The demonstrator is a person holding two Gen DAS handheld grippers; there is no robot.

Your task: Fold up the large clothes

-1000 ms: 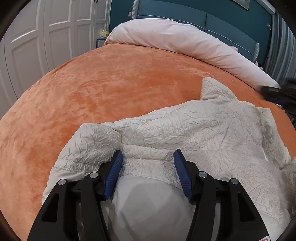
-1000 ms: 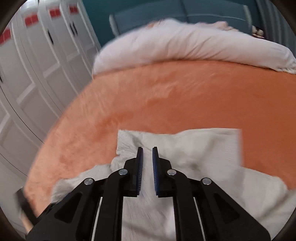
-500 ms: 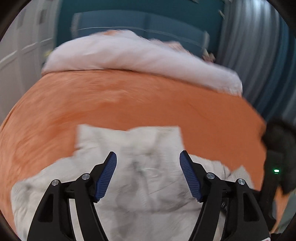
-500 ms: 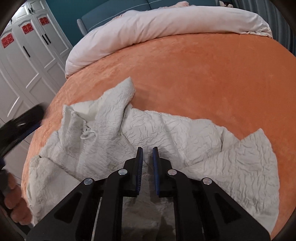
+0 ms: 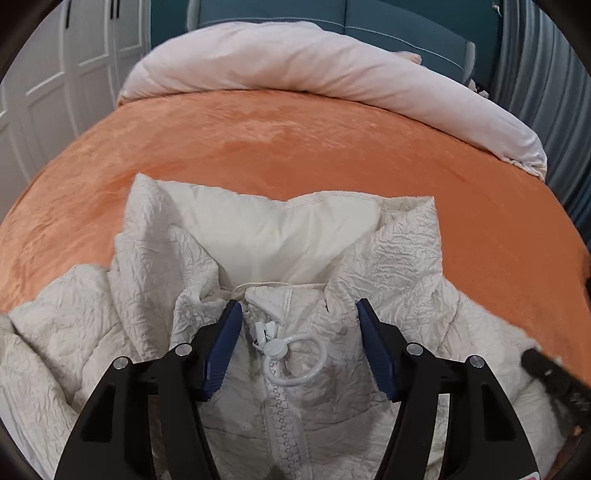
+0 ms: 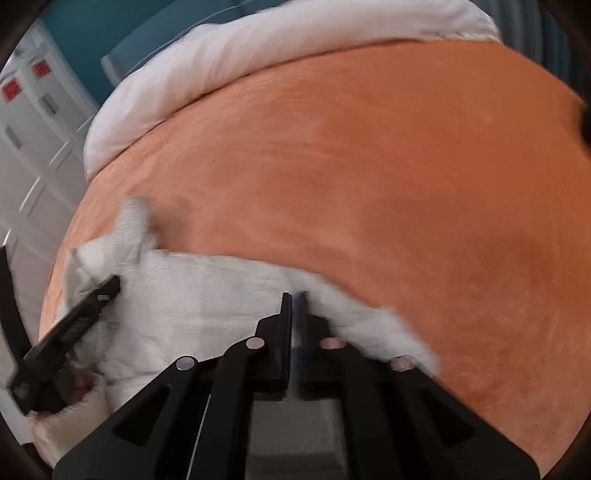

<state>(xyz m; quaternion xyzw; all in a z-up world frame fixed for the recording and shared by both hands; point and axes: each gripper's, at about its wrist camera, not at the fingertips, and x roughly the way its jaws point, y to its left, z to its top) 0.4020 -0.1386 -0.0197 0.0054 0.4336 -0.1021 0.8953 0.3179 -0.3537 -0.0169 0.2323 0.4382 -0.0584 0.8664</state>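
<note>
A cream crinkled zip-up jacket (image 5: pixel 391 266) lies front side up on the orange bedspread (image 5: pixel 280 147). Its collar (image 5: pixel 280 236) points away from me and a white drawstring loop (image 5: pixel 295 354) lies on the zipper. My left gripper (image 5: pixel 297 325) is open, its blue pads either side of the zipper top, just above the cloth. In the blurred right wrist view, my right gripper (image 6: pixel 294 306) is shut over the jacket's (image 6: pixel 207 291) edge; whether it pinches cloth is unclear. The left gripper's body (image 6: pixel 62 336) shows at the left there.
A rolled pale pink duvet (image 5: pixel 317 66) lies across the head of the bed before a teal headboard (image 5: pixel 369 18). White wardrobe doors (image 5: pixel 55 81) stand left. Grey curtains (image 5: pixel 554 92) hang right. Orange bedspread stretches beyond the jacket (image 6: pixel 406 166).
My left gripper has swung from the jacket's hem side to over the collar and zipper, staying open. My right gripper has moved towards the jacket's right edge, staying shut; its view is blurred.
</note>
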